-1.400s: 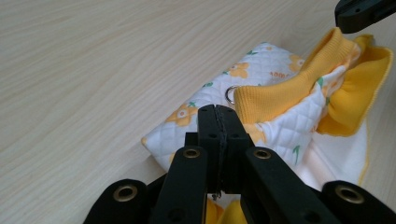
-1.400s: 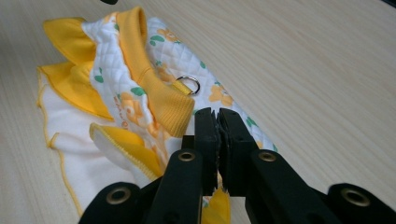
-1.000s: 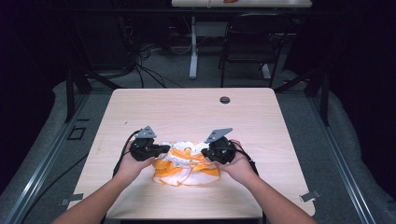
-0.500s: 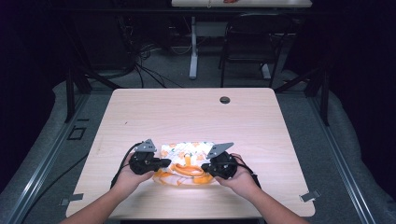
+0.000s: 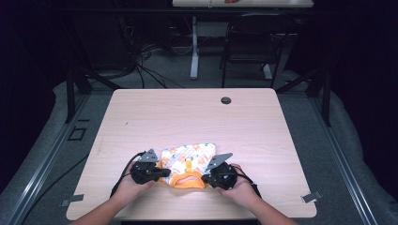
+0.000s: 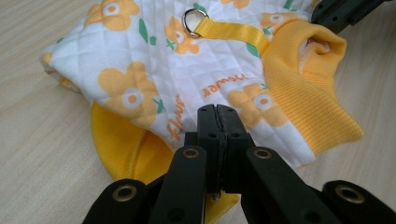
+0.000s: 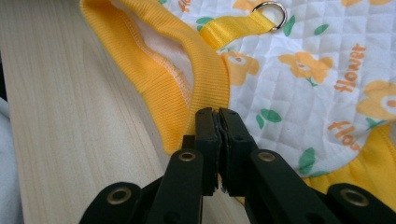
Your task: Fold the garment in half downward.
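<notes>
— How do your jaws stand?

— Your left gripper has its jaws pressed together on the white quilted edge of the small flowered garment, just beside its yellow hem. Your right gripper is pinched the same way on the yellow ribbed collar.

— Where does the garment lie?

— Near the tabletop's near edge, about midway along it, between your two hands; your left hand and right hand sit at either side of it.

— Anything else around?

— A yellow strap with a metal ring lies on top of the quilting. A dark round grommet sits near the far edge, well apart.
</notes>
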### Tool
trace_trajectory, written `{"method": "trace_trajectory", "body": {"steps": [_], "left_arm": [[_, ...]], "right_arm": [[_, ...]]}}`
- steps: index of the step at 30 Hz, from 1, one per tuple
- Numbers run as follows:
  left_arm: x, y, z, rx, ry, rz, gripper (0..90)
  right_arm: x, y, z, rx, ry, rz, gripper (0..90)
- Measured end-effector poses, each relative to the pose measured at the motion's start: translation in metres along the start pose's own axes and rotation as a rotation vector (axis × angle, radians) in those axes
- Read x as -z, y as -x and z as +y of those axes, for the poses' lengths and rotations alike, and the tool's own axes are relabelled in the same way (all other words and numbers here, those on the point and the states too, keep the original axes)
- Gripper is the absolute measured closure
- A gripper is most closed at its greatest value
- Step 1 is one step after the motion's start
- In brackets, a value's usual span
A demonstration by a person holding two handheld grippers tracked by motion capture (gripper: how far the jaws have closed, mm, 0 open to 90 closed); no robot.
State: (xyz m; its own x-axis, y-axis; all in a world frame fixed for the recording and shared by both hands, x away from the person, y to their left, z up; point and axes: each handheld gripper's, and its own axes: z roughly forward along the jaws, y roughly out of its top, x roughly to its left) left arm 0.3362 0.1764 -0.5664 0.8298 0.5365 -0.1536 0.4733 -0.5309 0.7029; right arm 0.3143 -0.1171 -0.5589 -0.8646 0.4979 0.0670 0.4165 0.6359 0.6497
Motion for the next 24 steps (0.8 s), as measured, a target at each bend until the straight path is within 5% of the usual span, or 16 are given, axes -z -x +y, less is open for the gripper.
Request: {"method": "trace_trajectory", "body": {"steps": [24], "left_arm": [[-0.007, -0.012, -0.001, 0.047, 0.041, 0.041, 88.9]], "right_arm": [[-0.007, 0.012, -0.003, -0.046, 0.005, -0.010, 87.1]]}}
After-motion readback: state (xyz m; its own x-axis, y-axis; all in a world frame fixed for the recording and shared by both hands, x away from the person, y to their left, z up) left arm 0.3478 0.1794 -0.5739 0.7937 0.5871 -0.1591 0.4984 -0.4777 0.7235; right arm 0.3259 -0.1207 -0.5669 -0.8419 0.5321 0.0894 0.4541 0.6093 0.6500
